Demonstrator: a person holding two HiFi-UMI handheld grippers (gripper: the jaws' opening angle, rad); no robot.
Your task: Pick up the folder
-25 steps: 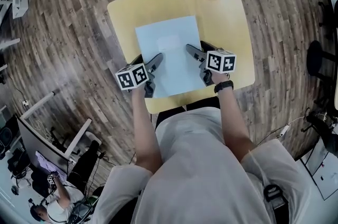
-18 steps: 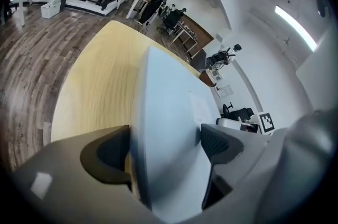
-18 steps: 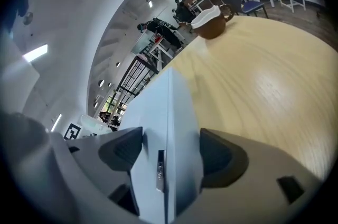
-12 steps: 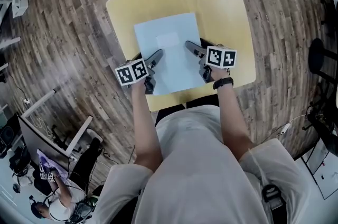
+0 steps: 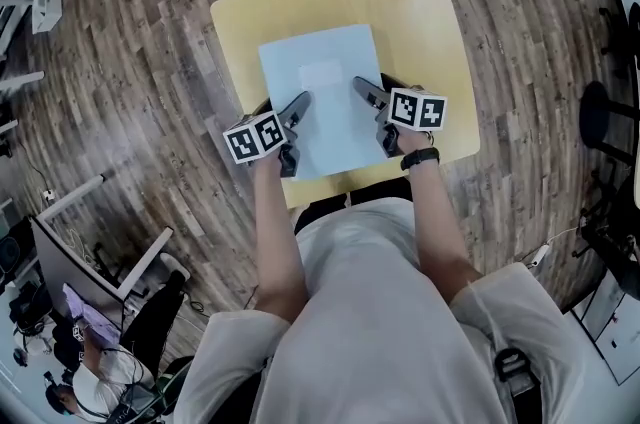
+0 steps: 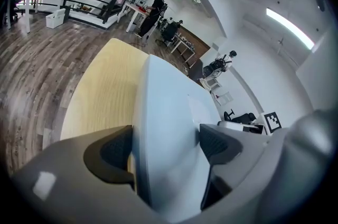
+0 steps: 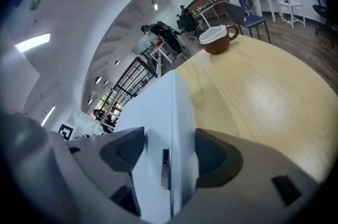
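Two edges of the folder were pinched: the left hand-held gripper clamped its left edge, the right hand-held gripper its right, and its long axis ran straight ahead between them, over the surface.

The person wears a pale grey T-shirt with short sleeves, and a black band round the right wrist. The left gripper and the right gripper are built alike, each with a smooth light grey shell. Each carries a white cube, the left cube and the right cube, with a black square marker on every face that shows. In the head view the jaws are dark grey and taper to narrow tips. Seen close, the left pads and the right pads are rounded, dark and finely ribbed, set into the grey shell
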